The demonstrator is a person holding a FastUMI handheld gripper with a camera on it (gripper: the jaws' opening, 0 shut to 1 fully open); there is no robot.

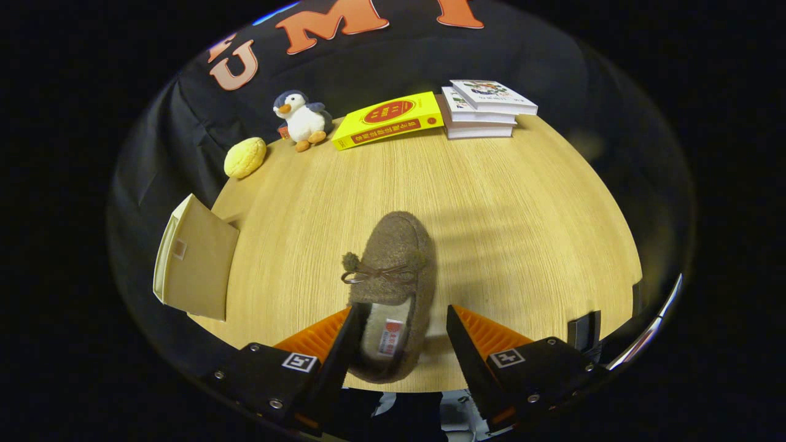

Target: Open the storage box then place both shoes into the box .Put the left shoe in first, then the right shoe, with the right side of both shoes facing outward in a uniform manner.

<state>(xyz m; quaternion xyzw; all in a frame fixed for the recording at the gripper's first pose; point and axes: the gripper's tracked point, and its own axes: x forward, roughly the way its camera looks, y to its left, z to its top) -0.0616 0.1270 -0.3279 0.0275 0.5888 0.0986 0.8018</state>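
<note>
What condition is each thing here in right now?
Slipper: upright on the table, heel between the fingers, toe pointing away.
Gripper: fingers open, one touching the slipper's side, the other apart from it.
Storage box: at the table's edge, apparently closed.
Yellow book: tilted, leaning on the book stack.
Penguin toy: upright.

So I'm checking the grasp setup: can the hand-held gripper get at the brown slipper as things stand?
Probably yes. The hand-held gripper is open, with the brown slipper's heel end already between its fingers; one finger touches the slipper's side, the other stands clear, and nothing blocks closing.
</note>
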